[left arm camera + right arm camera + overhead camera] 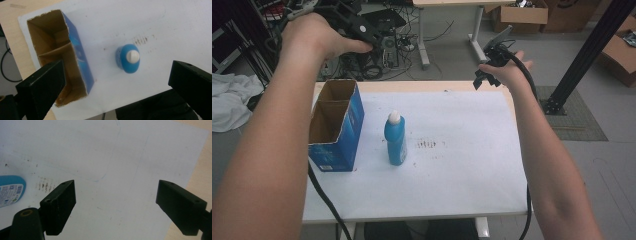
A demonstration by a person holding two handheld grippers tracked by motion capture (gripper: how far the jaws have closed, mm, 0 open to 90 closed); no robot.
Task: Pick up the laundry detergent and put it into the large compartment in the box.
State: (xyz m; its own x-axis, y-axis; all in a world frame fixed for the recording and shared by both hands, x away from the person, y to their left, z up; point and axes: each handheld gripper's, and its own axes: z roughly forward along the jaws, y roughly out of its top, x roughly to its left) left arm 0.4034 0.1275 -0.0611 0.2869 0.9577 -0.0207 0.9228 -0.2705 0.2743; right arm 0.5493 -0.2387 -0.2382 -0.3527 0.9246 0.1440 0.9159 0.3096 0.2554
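From the high view, the blue bottle (395, 140) stands up on the white table (462, 170), just beside the open blue box (334, 125). Both grippers are held high, far from it. In the left gripper view, the left gripper (117, 82) has its jaws wide apart, holding nothing, with the bottle below. In the right gripper view, the right gripper (116, 206) is spread wide too, the bottle at the left edge.

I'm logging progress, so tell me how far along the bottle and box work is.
Nothing looks done yet. The blue bottle stands upright on the white sheet, beside the open blue box and apart from it, and both box compartments look empty. In hand: the left gripper and right gripper hang open above the table, holding nothing. Left: probably grasping the bottle and setting it in the box.
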